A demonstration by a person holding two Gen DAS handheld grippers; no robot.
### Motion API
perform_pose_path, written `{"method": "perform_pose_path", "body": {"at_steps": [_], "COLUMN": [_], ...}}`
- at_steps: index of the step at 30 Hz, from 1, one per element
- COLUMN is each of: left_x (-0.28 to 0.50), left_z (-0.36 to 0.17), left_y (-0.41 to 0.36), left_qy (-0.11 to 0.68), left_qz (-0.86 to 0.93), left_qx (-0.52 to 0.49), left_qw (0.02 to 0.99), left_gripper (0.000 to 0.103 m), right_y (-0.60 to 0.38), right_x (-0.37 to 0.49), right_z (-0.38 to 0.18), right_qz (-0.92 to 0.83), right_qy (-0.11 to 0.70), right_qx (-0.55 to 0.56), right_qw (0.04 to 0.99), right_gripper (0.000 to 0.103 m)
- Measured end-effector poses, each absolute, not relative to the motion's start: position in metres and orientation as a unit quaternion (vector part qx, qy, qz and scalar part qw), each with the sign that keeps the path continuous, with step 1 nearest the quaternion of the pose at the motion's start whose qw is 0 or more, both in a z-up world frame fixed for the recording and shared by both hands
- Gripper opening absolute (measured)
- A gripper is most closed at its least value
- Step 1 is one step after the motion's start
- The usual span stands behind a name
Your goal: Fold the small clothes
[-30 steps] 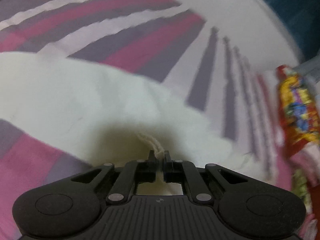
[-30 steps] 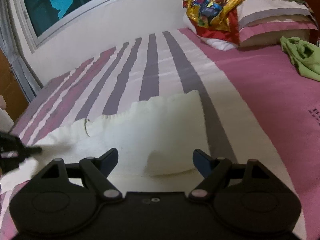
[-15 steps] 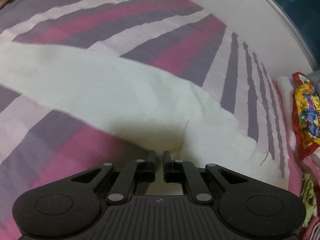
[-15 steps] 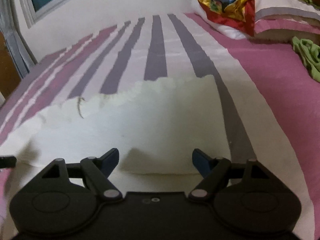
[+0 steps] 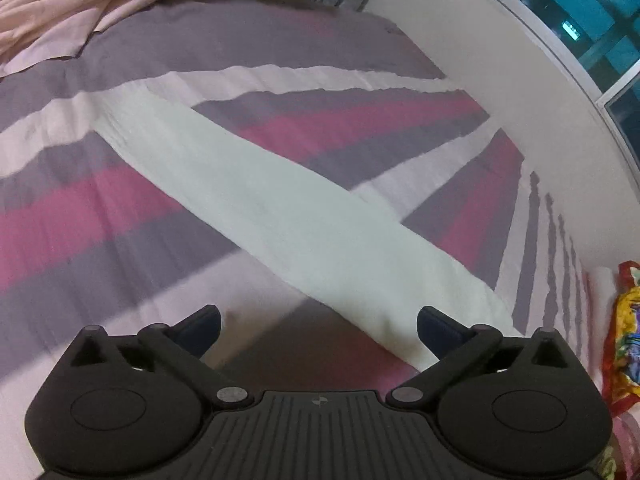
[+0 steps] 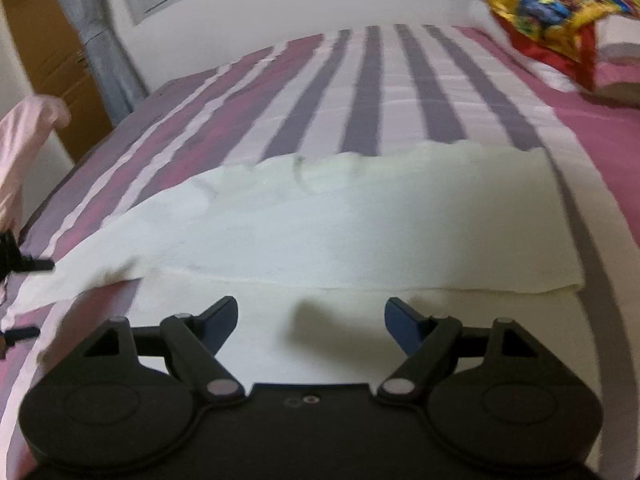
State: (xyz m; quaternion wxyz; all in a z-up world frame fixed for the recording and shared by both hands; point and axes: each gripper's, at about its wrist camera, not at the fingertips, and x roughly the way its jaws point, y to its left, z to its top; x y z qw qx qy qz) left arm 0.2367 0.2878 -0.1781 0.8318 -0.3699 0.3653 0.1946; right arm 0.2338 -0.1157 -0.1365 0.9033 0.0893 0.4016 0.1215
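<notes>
Now that the left claw [image 5: 318, 330], pinched shut a moment ago, is opening with nothing between its fingers, the white garment [image 5: 280, 216] lies released on the bed [image 5: 80, 224] just ahead, while the right claw [image 6: 311, 320] hovers spread before its folded edge, suggesting this fold is laid.

1. A bed covered by a striped sheet [image 6: 368, 92] in pink, purple and white fills the room.
2. A white wall [image 5: 500, 92] runs along its far side.
3. A window [image 5: 592, 20] above shows dark teal glass.
4. A grey curtain [image 6: 100, 40] hangs beside a brown wooden cabinet [image 6: 44, 40].
</notes>
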Motion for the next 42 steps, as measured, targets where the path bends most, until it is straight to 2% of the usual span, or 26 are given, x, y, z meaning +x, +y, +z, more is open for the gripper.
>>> {"method": "perform_pose_path", "body": {"at_steps": [6,7,9,11,17,19,21,23,26,32,37,42], "left_x": [0.223,0.223,0.224,0.224,0.234,0.238,0.243,0.248,0.244,0.248,0.263,0.302], "left_z": [-0.207,-0.213,-0.228,-0.239,-0.26,-0.266,-0.274,-0.287,-0.291,-0.266,-0.205,-0.15], "left_y": [0.351,0.36,0.376,0.388,0.407,0.411,0.416,0.426,0.43,0.417,0.385,0.311], "left_qy": [0.339,0.336,0.331,0.321,0.27,0.259,0.259,0.258,0.247,0.246,0.234,0.235], "left_qz": [0.24,0.247,0.246,0.243,0.241,0.246,0.25,0.256,0.251,0.26,0.205,0.091], "left_qx": [-0.436,-0.447,-0.474,-0.498,-0.556,-0.558,-0.563,-0.588,-0.608,-0.562,-0.449,-0.366], "left_qw": [0.799,0.792,0.778,0.768,0.748,0.749,0.744,0.723,0.712,0.745,0.838,0.896], "left_gripper": [0.102,0.1,0.078,0.073,0.073,0.061,0.023,0.006,0.006,0.006,0.006,0.006], "right_y": [-0.079,-0.074,-0.065,-0.059,-0.05,-0.048,-0.047,-0.046,-0.046,-0.05,-0.058,-0.072], "right_x": [0.227,0.227,0.229,0.23,0.235,0.236,0.237,0.238,0.24,0.244,0.248,0.249], "right_z": [-0.131,-0.131,-0.131,-0.133,-0.141,-0.143,-0.145,-0.146,-0.15,-0.153,-0.152,-0.149], "right_qz": [0.155,0.157,0.159,0.162,0.166,0.163,0.161,0.159,0.157,0.147,0.145,0.14], "right_qy": [0.402,0.402,0.403,0.407,0.42,0.422,0.423,0.423,0.426,0.426,0.422,0.416], "right_qx": [0.075,0.072,0.069,0.071,0.075,0.075,0.076,0.073,0.074,0.074,0.082,0.094], "right_qw": [0.899,0.899,0.898,0.896,0.889,0.889,0.889,0.889,0.888,0.89,0.891,0.894], "right_gripper": [0.08,0.08,0.08,0.08,0.081,0.081,0.081,0.081,0.081,0.081,0.081,0.081]}}
